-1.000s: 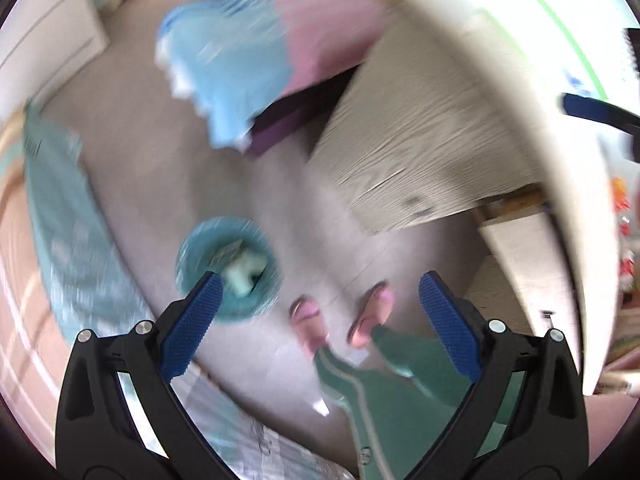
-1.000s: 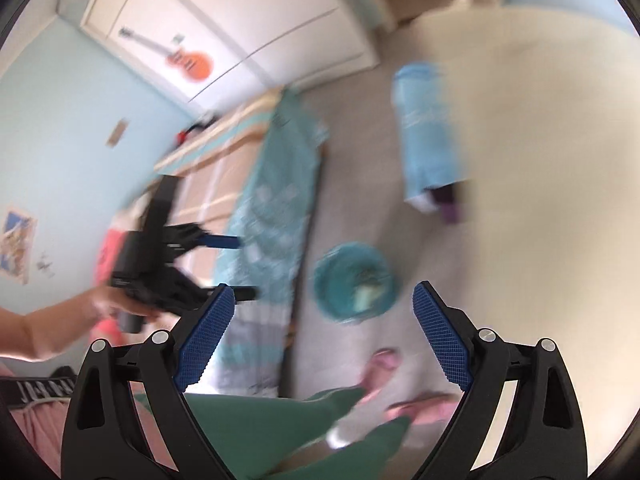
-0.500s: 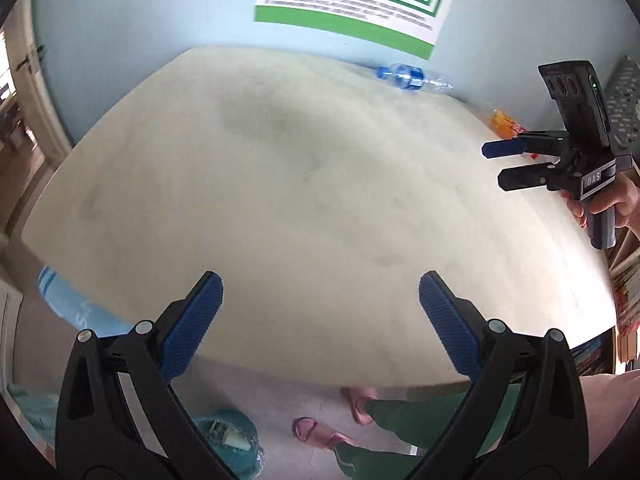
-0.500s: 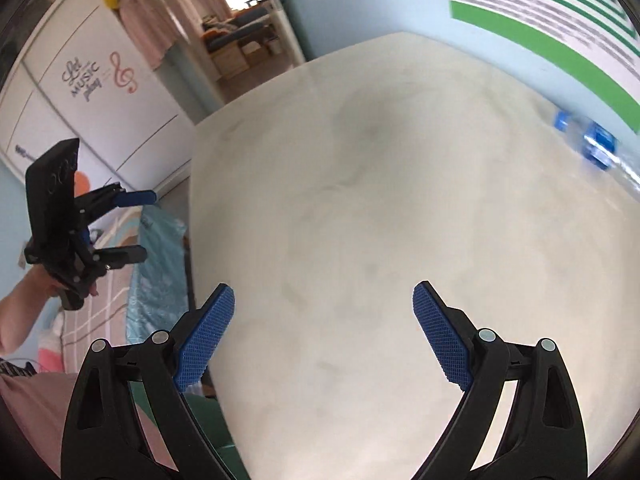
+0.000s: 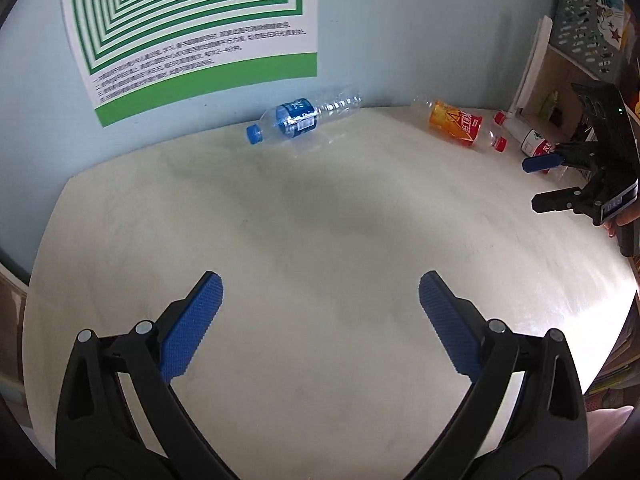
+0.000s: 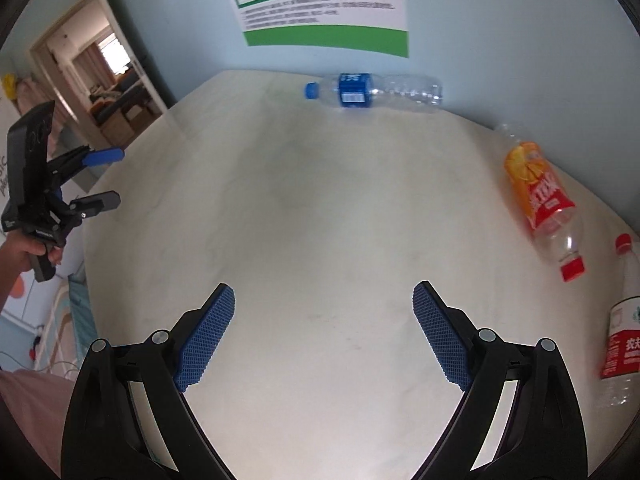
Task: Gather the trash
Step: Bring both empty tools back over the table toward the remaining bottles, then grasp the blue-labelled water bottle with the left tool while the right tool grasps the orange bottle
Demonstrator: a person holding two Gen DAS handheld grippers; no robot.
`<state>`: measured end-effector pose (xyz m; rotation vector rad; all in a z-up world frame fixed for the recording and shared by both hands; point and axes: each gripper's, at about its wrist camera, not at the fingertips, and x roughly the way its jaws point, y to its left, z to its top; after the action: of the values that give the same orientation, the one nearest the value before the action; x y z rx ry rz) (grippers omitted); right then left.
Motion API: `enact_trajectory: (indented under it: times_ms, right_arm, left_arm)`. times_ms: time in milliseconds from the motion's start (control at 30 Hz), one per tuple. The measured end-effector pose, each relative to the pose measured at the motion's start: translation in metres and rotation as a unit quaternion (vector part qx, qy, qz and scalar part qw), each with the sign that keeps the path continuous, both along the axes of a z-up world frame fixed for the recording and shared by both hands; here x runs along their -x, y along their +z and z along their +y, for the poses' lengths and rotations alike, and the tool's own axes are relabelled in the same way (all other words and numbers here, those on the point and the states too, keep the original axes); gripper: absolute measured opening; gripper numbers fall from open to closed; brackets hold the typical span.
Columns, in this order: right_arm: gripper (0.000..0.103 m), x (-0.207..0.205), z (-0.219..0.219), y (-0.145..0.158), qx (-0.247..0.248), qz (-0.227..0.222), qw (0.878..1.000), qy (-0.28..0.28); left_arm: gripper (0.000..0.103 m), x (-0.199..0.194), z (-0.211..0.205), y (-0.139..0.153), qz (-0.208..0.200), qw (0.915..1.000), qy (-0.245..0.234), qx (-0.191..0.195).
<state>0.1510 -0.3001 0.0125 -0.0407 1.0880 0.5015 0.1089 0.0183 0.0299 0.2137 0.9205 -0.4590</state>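
Observation:
Three empty plastic bottles lie on a pale table (image 5: pixel 320 220) along the far wall. A clear bottle with a blue label and cap (image 5: pixel 302 119) (image 6: pixel 372 92) is at the back middle. A bottle with an orange-red label (image 5: pixel 460 124) (image 6: pixel 540 200) lies to its right. A third with a red-white label (image 5: pixel 528 140) (image 6: pixel 622 336) is at the far right. My left gripper (image 5: pixel 320 296) (image 6: pixel 108 178) is open and empty over the near table. My right gripper (image 6: pixel 324 300) (image 5: pixel 540 184) is open and empty, right of the left one.
A green-striped poster (image 5: pixel 192 32) hangs on the blue wall behind the table. A shelf with books and a grey basket (image 5: pixel 580 40) stands at the right edge. An open doorway (image 6: pixel 108 76) and a bed (image 6: pixel 72 320) are to the left.
Both grippers swung up from the floor and teal trash bin to face the table, then moved closer over it. The bottles came into clear view. Both stayed open.

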Motion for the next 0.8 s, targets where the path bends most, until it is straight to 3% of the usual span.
enact_trajectory:
  times_ms: [333, 800]
  right_arm:
    - [0.09, -0.051, -0.074, -0.007, 0.048, -0.034, 0.997, -0.055]
    - [0.09, -0.146, -0.114, -0.047, 0.096, -0.038, 0.992, -0.075]
  left_arm:
    - [0.096, -0.079, -0.065, -0.006, -0.008, 0.9979, -0.046, -0.045]
    - [0.096, -0.2, -0.101, -0.04, -0.012, 0.9924, -0.073, -0.099]
